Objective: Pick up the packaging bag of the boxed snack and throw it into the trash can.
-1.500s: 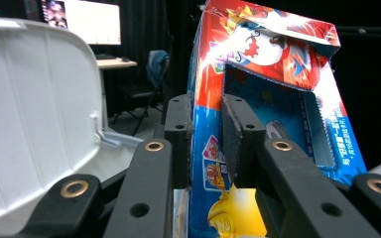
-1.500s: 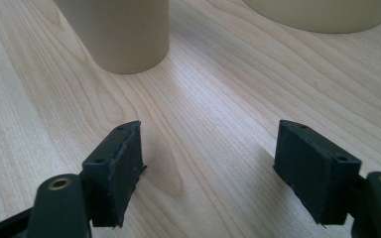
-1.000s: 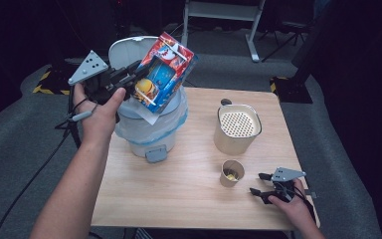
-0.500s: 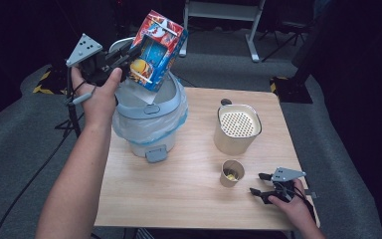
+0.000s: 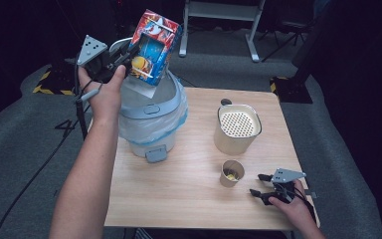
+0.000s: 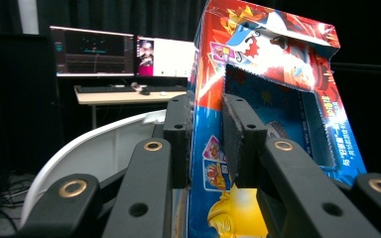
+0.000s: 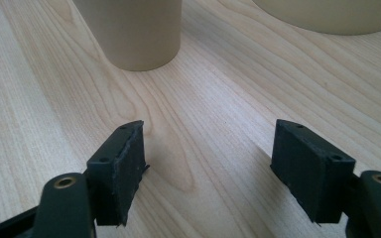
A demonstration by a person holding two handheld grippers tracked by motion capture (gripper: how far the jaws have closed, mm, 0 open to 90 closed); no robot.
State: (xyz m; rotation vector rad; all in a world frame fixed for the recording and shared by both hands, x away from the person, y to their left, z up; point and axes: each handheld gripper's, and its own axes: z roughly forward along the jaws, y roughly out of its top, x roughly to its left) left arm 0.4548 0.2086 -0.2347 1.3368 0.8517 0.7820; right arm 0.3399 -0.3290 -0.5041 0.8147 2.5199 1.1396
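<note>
One carton (image 5: pixel 153 46) between left tool (image 5: pixel 129 52) pads

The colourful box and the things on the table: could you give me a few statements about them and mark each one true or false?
1. The left hand-held gripper clamps the colourful box by one wall. True.
2. The box lies flat on the table. False: it is held up in the air over the open bin.
3. The right hand-held gripper holds the small cup. False: its jaws are apart with nothing between them, low over the wood, near the cup.
4. The bin is lined with a plastic bag. True.
5. The beige pot stands left of the bin in the high view. False: it stands to its right.
</note>
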